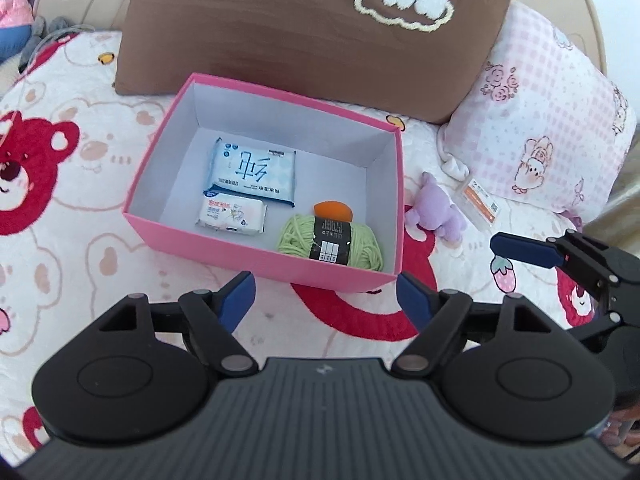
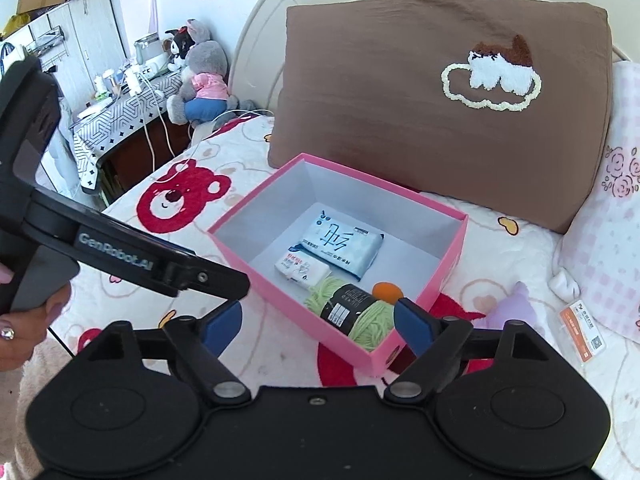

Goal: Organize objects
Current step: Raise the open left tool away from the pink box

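A pink box (image 1: 224, 258) (image 2: 454, 256) sits on the bed. Inside lie a blue tissue pack (image 1: 252, 172) (image 2: 340, 242), a small white wipes pack (image 1: 232, 213) (image 2: 302, 269), a green yarn skein (image 1: 292, 236) (image 2: 372, 316) and an orange ball (image 1: 334, 211) (image 2: 386, 291). A purple plush toy (image 1: 440, 210) (image 2: 506, 308) and an orange-labelled card packet (image 1: 478, 202) (image 2: 580, 324) lie on the bed right of the box. My left gripper (image 1: 326, 300) is open and empty before the box's near wall. My right gripper (image 2: 318, 320) is open and empty at the box's near corner.
A brown pillow (image 1: 304, 28) (image 2: 432, 120) and a pink checked pillow (image 1: 548, 108) (image 2: 612, 248) stand behind the box. The bear-print bedspread (image 1: 60, 200) surrounds it. A grey plush (image 2: 204, 80) and a cluttered side table (image 2: 120, 112) are at the far left.
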`<state>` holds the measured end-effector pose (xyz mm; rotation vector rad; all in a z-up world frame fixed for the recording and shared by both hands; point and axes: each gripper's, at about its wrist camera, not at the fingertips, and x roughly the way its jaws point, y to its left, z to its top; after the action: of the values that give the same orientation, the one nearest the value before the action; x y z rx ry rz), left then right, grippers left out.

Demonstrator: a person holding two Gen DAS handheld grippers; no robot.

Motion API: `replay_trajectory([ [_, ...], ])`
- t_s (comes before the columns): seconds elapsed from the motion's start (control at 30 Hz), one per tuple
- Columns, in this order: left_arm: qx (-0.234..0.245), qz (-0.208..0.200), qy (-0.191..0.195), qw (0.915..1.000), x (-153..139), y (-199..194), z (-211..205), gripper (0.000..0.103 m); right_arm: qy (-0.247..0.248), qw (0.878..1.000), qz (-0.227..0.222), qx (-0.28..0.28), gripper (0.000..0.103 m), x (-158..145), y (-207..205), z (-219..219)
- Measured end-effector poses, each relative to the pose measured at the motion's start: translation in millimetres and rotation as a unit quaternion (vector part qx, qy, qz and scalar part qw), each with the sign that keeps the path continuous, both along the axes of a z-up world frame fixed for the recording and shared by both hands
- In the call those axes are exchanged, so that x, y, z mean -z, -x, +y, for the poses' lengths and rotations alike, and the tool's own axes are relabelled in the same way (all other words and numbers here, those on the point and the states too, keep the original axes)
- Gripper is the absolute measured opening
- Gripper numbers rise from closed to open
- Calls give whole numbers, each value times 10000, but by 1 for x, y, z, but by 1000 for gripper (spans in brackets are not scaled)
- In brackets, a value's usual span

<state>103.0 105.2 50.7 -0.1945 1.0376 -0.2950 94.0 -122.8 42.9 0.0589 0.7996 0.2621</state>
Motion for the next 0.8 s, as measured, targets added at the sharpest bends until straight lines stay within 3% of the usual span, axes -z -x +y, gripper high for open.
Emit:
replay_trajectory([
  [0.33,334,-307,-584,9973,-19,30,-4,89,297,9993,-197,-89,96,-16,35,-3],
  [0.47,499,-213,-400,9977,-16,38,-5,103,241,9997,-84,5,96,-17,51,-15],
  [0.57,539,-37,-318,9980,-13,43,-7,103,-218,9996,143,73,96,-16,57,-29],
  [0.8,451,24,-327,9984,-6,53,-18,103,-79,9999,51,104,96,-13,80,-40],
])
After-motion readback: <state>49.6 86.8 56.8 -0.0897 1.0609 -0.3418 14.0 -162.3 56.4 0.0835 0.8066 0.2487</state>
